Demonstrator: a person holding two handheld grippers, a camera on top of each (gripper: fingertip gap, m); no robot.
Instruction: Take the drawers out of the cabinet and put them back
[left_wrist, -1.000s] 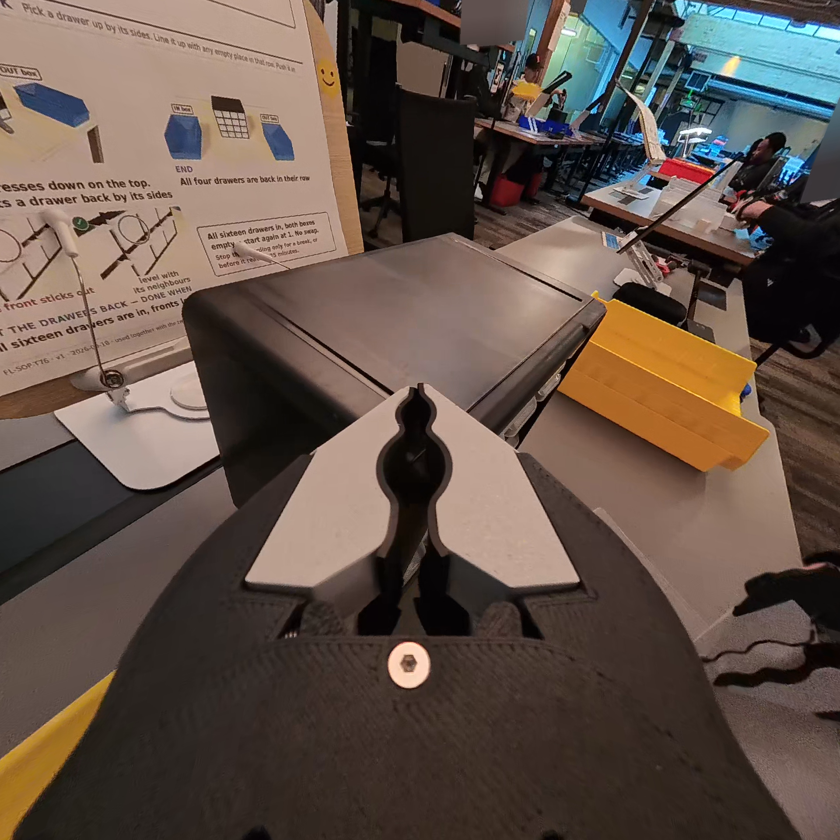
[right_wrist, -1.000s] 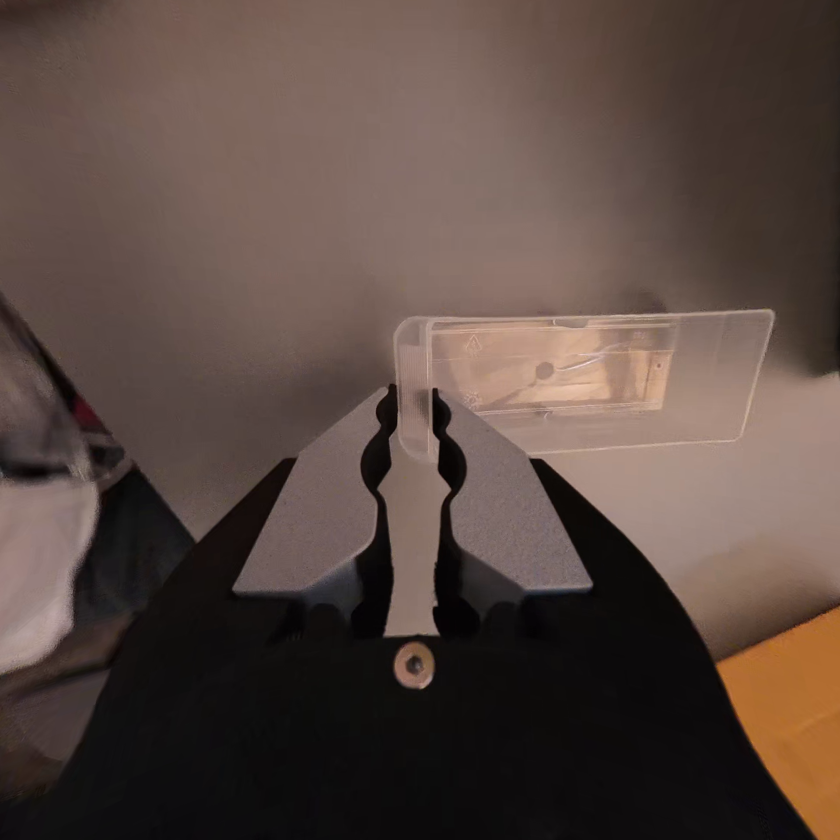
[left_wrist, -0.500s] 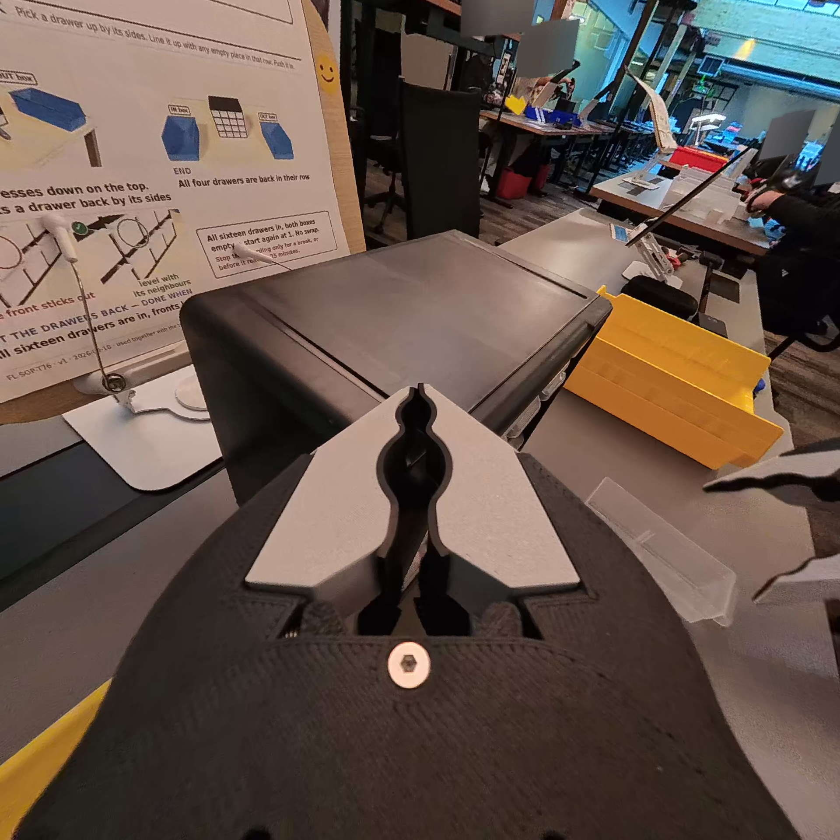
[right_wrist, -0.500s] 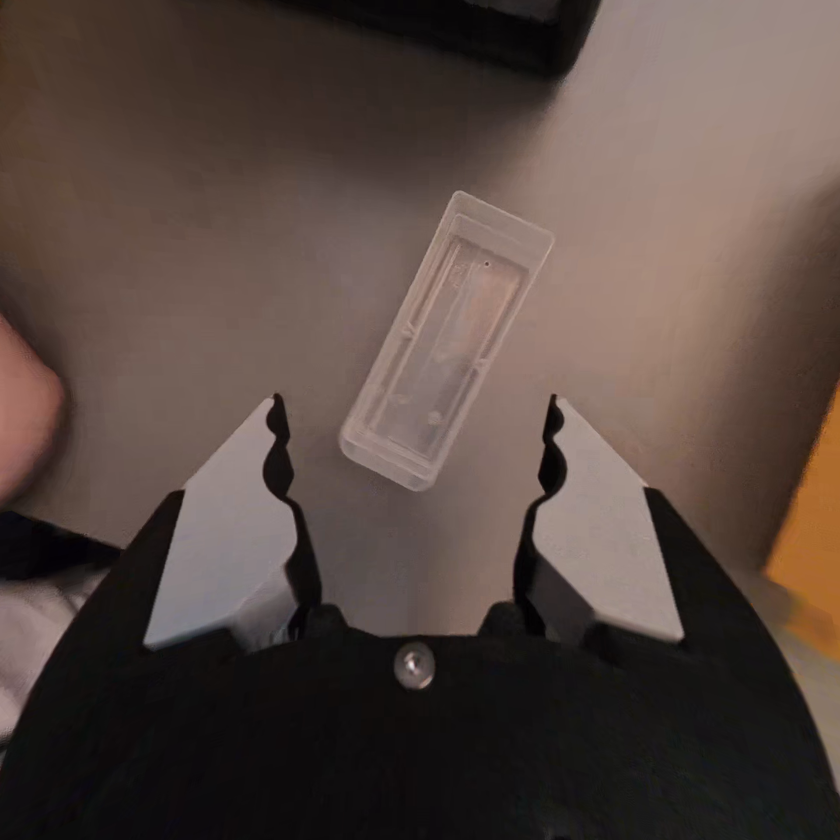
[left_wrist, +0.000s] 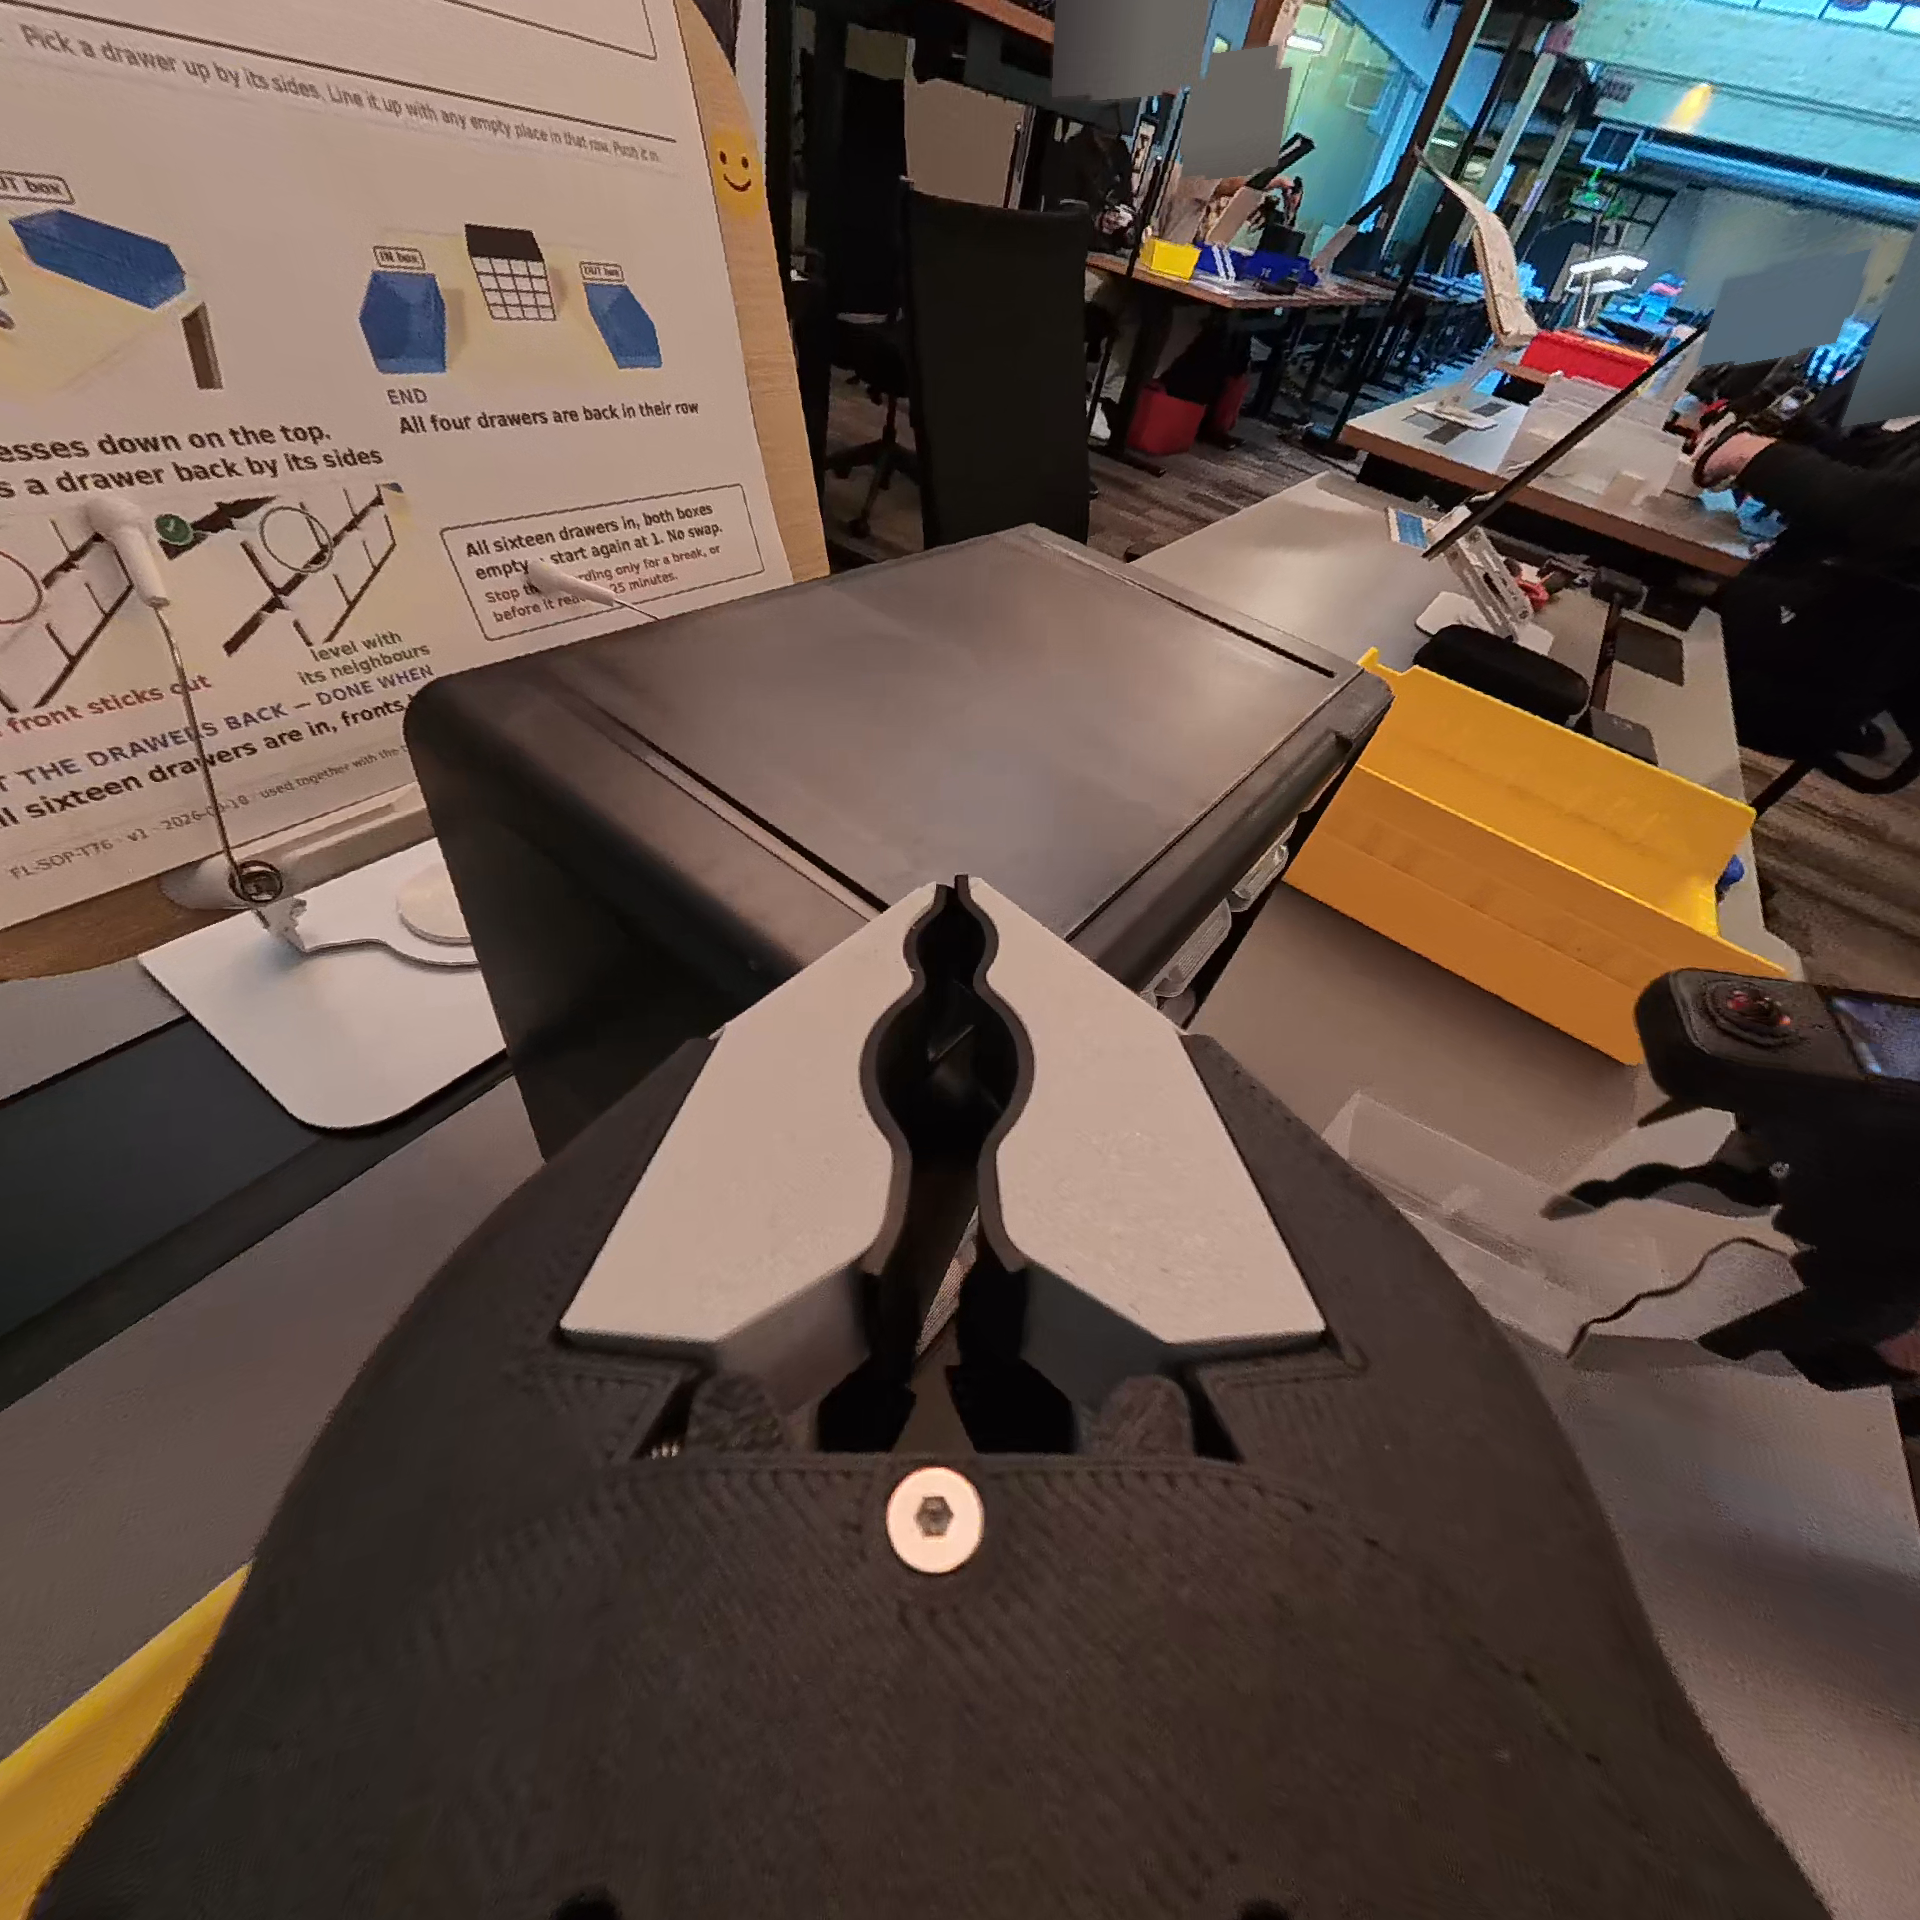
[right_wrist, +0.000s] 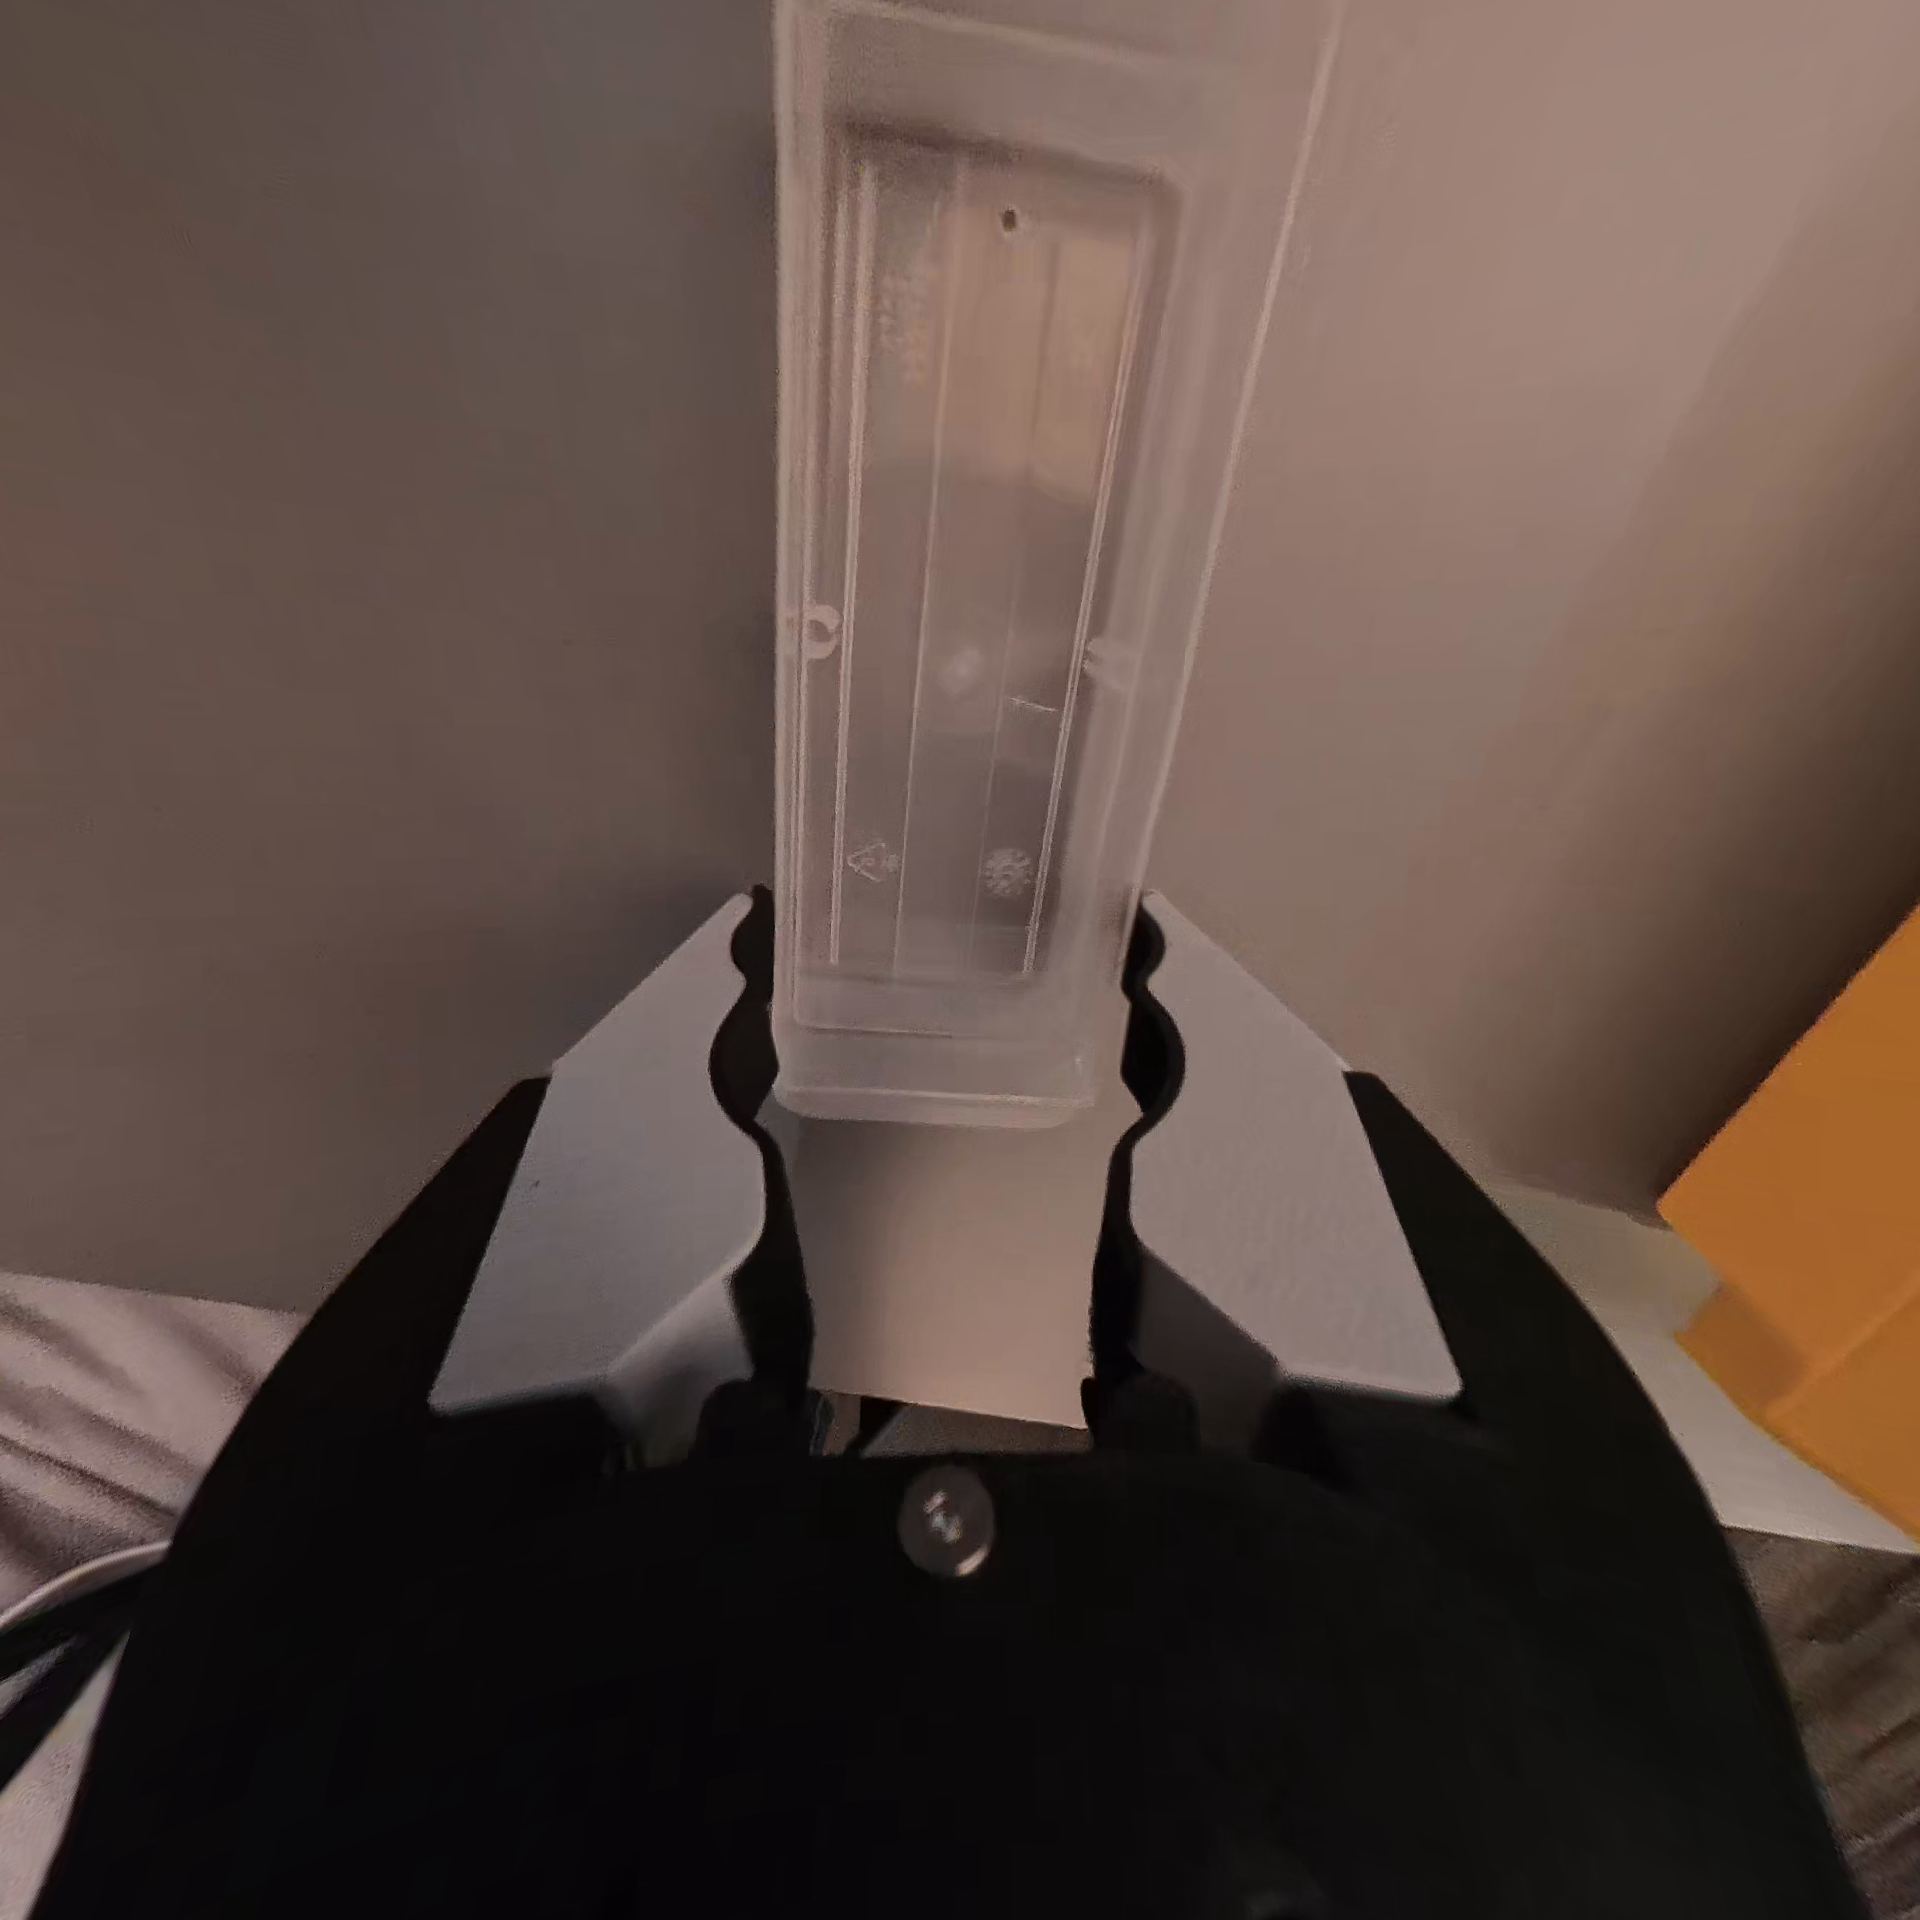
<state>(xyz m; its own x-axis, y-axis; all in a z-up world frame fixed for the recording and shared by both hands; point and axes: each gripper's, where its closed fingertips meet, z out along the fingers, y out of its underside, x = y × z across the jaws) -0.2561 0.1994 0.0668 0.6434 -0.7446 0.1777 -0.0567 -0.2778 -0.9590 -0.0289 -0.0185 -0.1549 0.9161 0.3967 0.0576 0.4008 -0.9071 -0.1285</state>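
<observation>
The black drawer cabinet (left_wrist: 935, 727) stands on the grey table, seen from above and behind its left corner. Clear drawer fronts (left_wrist: 1252, 878) show under its front edge. My left gripper (left_wrist: 961, 894) is shut and empty, its tips at the cabinet's top near corner. A clear plastic drawer (right_wrist: 987, 520) lies lengthwise on the table, open side up. My right gripper (right_wrist: 951, 935) is closed on the sides of its near end. In the left wrist view, the drawer (left_wrist: 1455, 1174) and the right gripper (left_wrist: 1579, 1273) sit to the right, in front of the cabinet.
A yellow bin (left_wrist: 1507, 862) lies on the table right of the cabinet; it shows at the right edge of the right wrist view (right_wrist: 1818, 1195). Another yellow edge (left_wrist: 62, 1714) is at lower left. An instruction poster (left_wrist: 312, 416) on a white stand base (left_wrist: 312, 1008) stands behind. Across from one pair of fingers to the other is roughly 40 centimetres.
My right gripper let go of the drawer's end, opened wide, turned to line up with it and has closed on its sides. The left gripper has stayed put.
</observation>
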